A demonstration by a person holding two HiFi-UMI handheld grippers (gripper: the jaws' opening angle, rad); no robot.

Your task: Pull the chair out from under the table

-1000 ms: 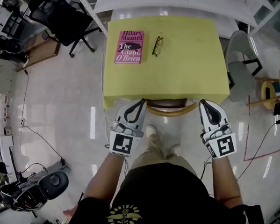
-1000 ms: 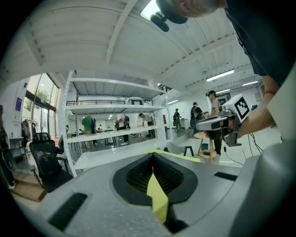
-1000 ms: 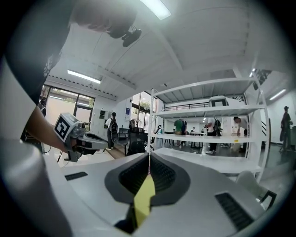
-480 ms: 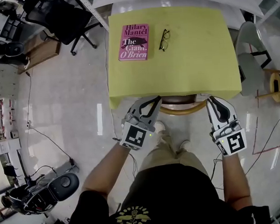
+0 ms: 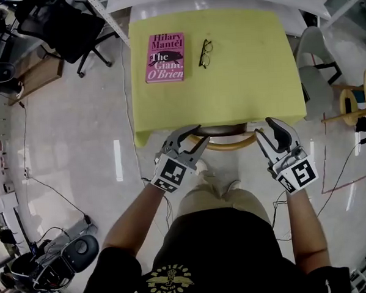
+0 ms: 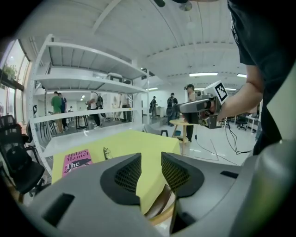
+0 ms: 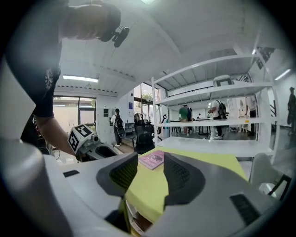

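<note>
Chair (image 5: pixel 224 145) is tucked under the near edge of the yellow tabletop (image 5: pixel 247 78). Only its curved back rail shows, running left to right. Left gripper (image 5: pixel 195 136) stands at the rail's left end, right gripper (image 5: pixel 268 132) at its right end, about equally near. Both pairs of jaws have just been opening and stand spread and empty. The rail lies just ahead and below.
</note>
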